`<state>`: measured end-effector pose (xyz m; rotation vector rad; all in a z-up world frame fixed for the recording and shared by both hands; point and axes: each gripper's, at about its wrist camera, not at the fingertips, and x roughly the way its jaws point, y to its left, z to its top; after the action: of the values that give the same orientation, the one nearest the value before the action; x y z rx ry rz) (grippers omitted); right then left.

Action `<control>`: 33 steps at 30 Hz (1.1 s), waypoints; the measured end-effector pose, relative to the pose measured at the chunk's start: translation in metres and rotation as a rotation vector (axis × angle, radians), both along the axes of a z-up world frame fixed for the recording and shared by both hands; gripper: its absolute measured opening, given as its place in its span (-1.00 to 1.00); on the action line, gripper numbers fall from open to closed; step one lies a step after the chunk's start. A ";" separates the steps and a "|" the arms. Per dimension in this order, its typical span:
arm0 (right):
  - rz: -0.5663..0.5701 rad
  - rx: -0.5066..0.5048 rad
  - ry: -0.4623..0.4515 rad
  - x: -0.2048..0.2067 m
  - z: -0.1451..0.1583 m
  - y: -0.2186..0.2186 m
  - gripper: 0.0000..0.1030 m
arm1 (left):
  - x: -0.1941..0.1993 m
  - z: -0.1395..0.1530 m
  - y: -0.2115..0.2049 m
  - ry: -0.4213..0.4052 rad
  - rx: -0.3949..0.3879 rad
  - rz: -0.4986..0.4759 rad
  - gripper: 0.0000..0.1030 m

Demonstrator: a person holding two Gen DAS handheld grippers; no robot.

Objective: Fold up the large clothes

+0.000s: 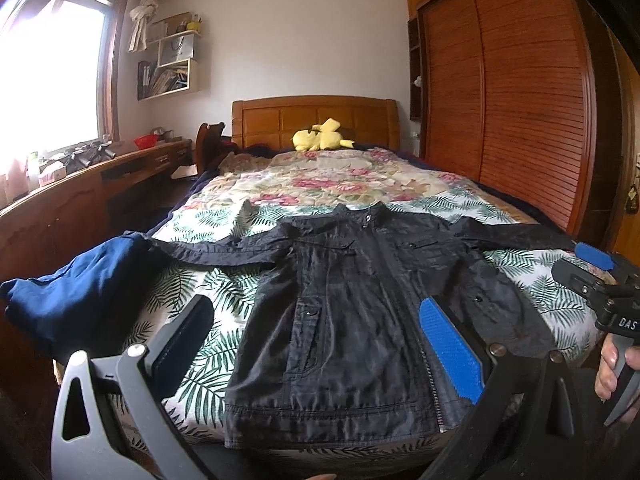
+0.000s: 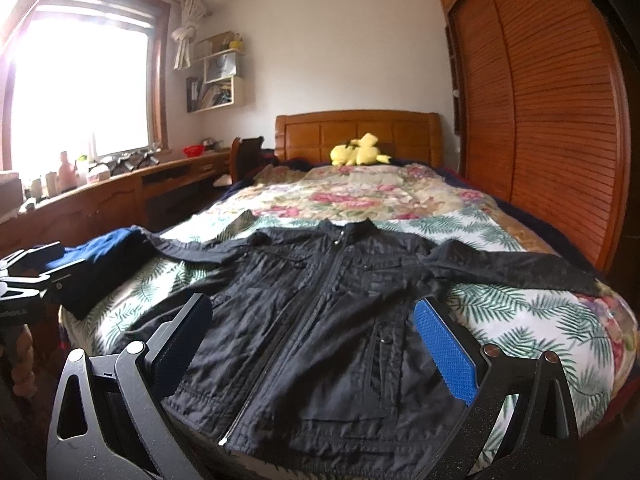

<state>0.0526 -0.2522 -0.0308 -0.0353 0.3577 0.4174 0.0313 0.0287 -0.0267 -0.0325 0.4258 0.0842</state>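
The left gripper [image 1: 320, 348], with its grey frame and one blue ribbed pad, is hovering at the foot of the bed with its fingers spread wide apart and nothing between them. The right gripper [image 2: 316, 344], black-framed with the same blue pad, is likewise hanging open and empty beside it; a hand [image 1: 614, 368] is gripping its handle at the edge of the left wrist view. Just beyond both, a black zip-front jacket of crinkled fabric [image 1: 360, 300] is lying flat, face up, on the palm-leaf printed bed cover [image 1: 208, 292], hem toward the grippers, collar away, both sleeves stretching straight out sideways. A crumpled dark blue garment [image 1: 76, 296] is sitting at the bed's left edge, touching the left sleeve cuff. Farther on, a yellow plush toy [image 1: 320, 138] is resting against the wooden headboard [image 1: 316, 118].
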 end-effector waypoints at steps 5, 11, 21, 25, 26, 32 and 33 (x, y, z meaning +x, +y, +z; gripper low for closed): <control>0.060 -0.013 0.019 0.031 -0.009 0.015 1.00 | 0.016 -0.012 0.013 0.029 0.002 0.023 1.00; 0.120 -0.031 0.047 0.071 -0.018 0.038 1.00 | 0.039 -0.030 0.028 0.073 0.014 0.056 1.00; 0.218 -0.037 0.081 0.131 -0.037 0.075 1.00 | 0.070 -0.052 0.047 0.129 0.007 0.114 1.00; 0.262 -0.026 0.098 0.158 -0.043 0.094 1.00 | 0.077 -0.054 0.057 0.135 -0.017 0.147 1.00; 0.266 -0.028 0.099 0.163 -0.045 0.098 1.00 | 0.080 -0.054 0.061 0.138 -0.029 0.153 1.00; 0.306 -0.050 0.142 0.206 -0.069 0.129 1.00 | 0.101 -0.056 0.083 0.152 -0.058 0.180 1.00; 0.314 -0.054 0.161 0.215 -0.077 0.134 1.00 | 0.105 -0.057 0.088 0.155 -0.057 0.183 1.00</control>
<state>0.2672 -0.1185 -0.1075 -0.1122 0.5250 0.7241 0.1363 0.1163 -0.0835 -0.1221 0.5798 0.2557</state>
